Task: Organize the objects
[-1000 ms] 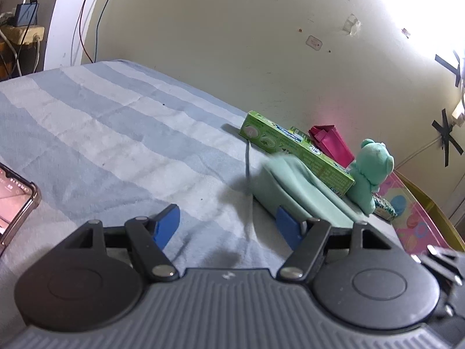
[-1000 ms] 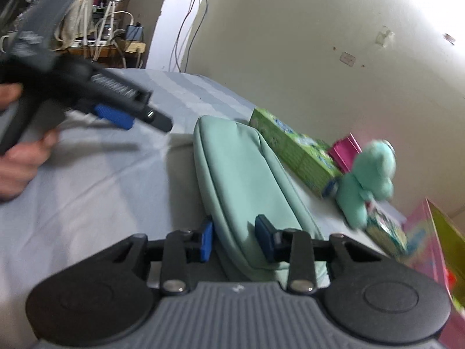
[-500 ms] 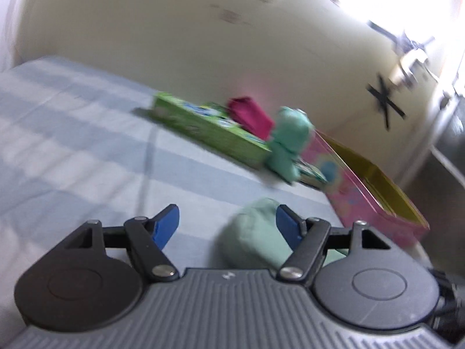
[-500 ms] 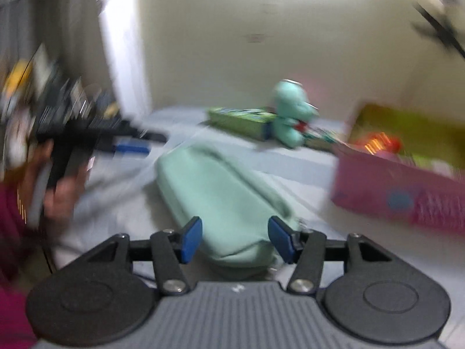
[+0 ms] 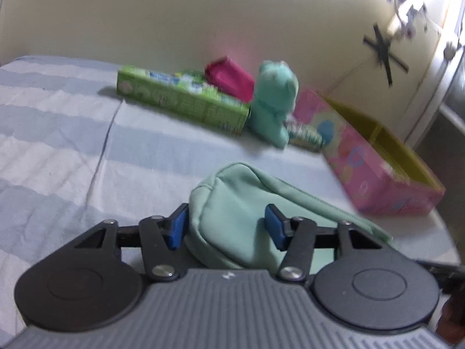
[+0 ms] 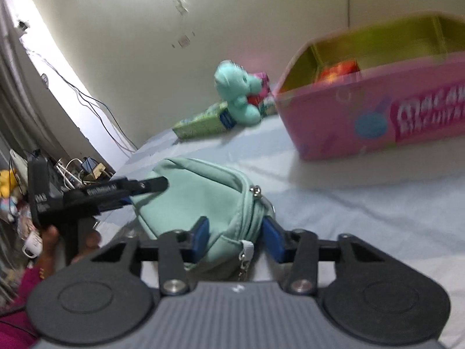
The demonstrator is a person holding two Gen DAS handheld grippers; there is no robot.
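1. Pouch [image 5: 232, 221] first: my left gripper [image 5: 225, 224] pinches one end of it, both blue pads pressed into the mint fabric.
2. At the other end my right gripper [image 6: 235, 241] is closing on the zipper corner; the pouch [image 6: 203, 192] sits between the pads [image 6: 200, 234], which already dent it.
3. I judge the two-ended hold is there so the soft pouch does not sag or fold as I carry it.
4. It lies low over the striped sheet [image 5: 58, 151]; I cannot tell whether it touches.
5. In the right view my left gripper [image 6: 145, 187] reaches the far end of the pouch from the side, with my hand [image 6: 49, 241] below it.
6. Just beside the pouch stands the open pink box [image 6: 363, 122], likely where it goes; something red already lies inside.
7. Its side carries white lettering starting "Maca", the rest too blurred to read.
8. Farther back a green carton [image 5: 180, 99], a magenta box [image 5: 229, 77] and a teal plush [image 5: 273, 101] line the wall, still unsorted; the carton's print is unreadable.
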